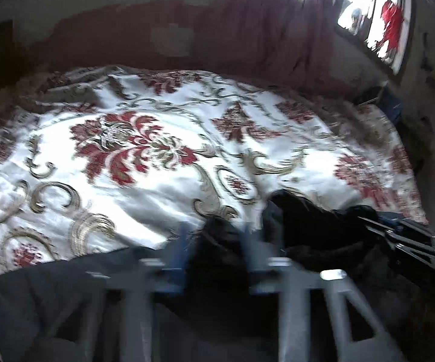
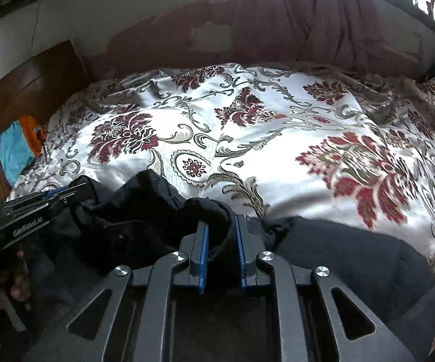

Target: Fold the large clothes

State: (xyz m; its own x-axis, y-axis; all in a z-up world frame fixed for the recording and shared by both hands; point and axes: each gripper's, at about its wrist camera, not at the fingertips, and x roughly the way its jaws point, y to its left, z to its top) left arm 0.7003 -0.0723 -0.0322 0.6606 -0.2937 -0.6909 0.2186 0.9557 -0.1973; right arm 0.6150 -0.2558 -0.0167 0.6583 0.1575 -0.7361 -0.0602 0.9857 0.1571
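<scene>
Dark fabric of the garment (image 1: 308,220) lay bunched at the near edge of the floral bedspread (image 1: 145,138) in the left wrist view, blurred; the left gripper (image 1: 214,241) was pinched on a fold of it. From the right wrist view, the right gripper (image 2: 221,241) likewise clamped a bunched edge, low and level. Judged step: lifting the cloth to spread it flat; next calls for drawing both grips apart.

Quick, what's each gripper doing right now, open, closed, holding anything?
Left gripper: closed on the dark garment.
Right gripper: closed on a bunched fold of the same dark garment.
</scene>
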